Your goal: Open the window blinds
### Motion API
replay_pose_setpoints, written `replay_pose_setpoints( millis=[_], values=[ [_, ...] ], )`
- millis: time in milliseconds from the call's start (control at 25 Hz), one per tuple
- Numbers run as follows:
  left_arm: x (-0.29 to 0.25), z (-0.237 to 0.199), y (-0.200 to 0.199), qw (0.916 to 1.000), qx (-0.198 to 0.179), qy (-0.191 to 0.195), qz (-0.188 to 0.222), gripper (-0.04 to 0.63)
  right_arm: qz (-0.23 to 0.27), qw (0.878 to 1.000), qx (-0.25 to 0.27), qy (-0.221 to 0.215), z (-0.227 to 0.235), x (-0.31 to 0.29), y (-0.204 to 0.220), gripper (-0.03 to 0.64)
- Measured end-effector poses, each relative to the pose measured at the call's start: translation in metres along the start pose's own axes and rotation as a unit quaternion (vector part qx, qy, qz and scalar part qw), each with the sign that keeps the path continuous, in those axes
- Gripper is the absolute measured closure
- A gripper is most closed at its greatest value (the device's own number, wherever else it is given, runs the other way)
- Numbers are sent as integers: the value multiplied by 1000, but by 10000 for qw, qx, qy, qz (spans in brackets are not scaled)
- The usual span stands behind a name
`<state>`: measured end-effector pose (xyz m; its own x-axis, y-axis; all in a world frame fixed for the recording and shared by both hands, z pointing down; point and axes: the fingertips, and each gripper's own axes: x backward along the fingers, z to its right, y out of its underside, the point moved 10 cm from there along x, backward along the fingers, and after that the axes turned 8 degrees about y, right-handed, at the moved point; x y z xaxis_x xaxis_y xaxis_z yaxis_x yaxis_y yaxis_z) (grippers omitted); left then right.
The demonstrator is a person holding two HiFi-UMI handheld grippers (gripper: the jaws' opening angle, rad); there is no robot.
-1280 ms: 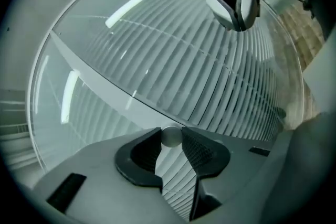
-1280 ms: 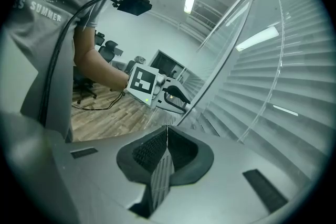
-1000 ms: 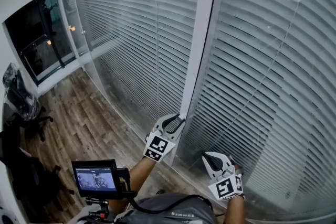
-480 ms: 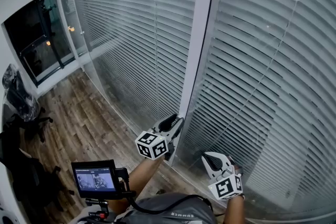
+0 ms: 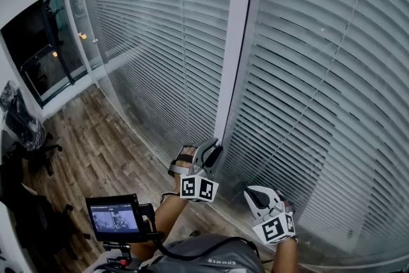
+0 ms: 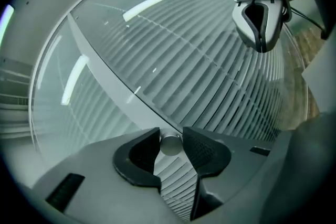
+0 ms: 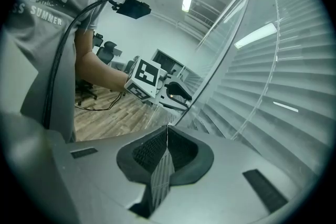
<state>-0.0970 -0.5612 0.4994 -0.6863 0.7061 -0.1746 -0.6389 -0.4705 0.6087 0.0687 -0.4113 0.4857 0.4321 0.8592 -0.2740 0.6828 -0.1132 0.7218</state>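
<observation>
Left gripper (image 6: 170, 137): grips a small round grey knob (image 6: 170, 145), both ribbed pads touching it, jaws apart only by the knob's width; knob's attachment unclear in that view. From the head view, same left gripper (image 5: 211, 151) raised at the foot of the white post (image 5: 233, 41) dividing the window into two panes, tips just beside the post's lower end, marker cube (image 5: 198, 188) turned toward the camera. Next, the right gripper (image 7: 167, 131): fully closed, pads pressed flat together, nothing held. In the head view, right gripper (image 5: 251, 194) lower than the left one and to its right, near the bottom edge of the right pane; touching the glass or apart, cannot tell. Behind the glass, window blinds (image 5: 307, 73) covering both panes from top edge to bottom edge, white slats lying closed and overlapping. Thin clear rod (image 5: 321, 64) hanging slantwise across the right pane, lower end lost near the grippers. Below the left pane, wood floor (image 5: 96, 150); dark office chairs (image 5: 19, 131) at its left edge; small lit monitor (image 5: 115, 217) on a rig at the person's chest.
</observation>
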Motion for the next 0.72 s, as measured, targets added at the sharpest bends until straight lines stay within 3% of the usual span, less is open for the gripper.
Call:
replay_pose_setpoints(
  millis=[240, 360, 440, 480, 520, 560, 600, 640, 720],
  values=[
    [6, -3, 5, 9996, -166, -35, -223, 454, 10, 10000, -32, -68, 3, 1, -6, 615],
    [3, -3, 7, 9999, -33, 22, -146, 467, 20, 10000, -33, -90, 4, 1, -4, 615],
    [5, -7, 8, 9986, 502, 121, 60, 469, 5, 9999, -36, -113, 3, -1, -4, 615],
    [5, -10, 13, 9939, 1043, 218, 284, 469, -4, 9999, -38, -126, 2, -1, -4, 615],
    [5, -13, 19, 9812, 1803, 359, 594, 469, -7, 9999, -38, -134, 2, -2, -4, 615],
    [4, -17, 25, 9557, 2732, 526, 963, 469, -4, 9999, -33, -136, 3, -3, -4, 615],
    [3, -19, 33, 9156, 3728, 692, 1342, 469, 1, 9999, -29, -133, 3, -3, -4, 615],
    [1, -20, 40, 8638, 4674, 840, 1685, 469, 2, 9999, -26, -127, 3, -4, -4, 615],
    [-2, -17, 53, 7494, 6157, 1058, 2195, 469, -9, 9999, -27, -118, 3, -4, -4, 615]
  ],
)
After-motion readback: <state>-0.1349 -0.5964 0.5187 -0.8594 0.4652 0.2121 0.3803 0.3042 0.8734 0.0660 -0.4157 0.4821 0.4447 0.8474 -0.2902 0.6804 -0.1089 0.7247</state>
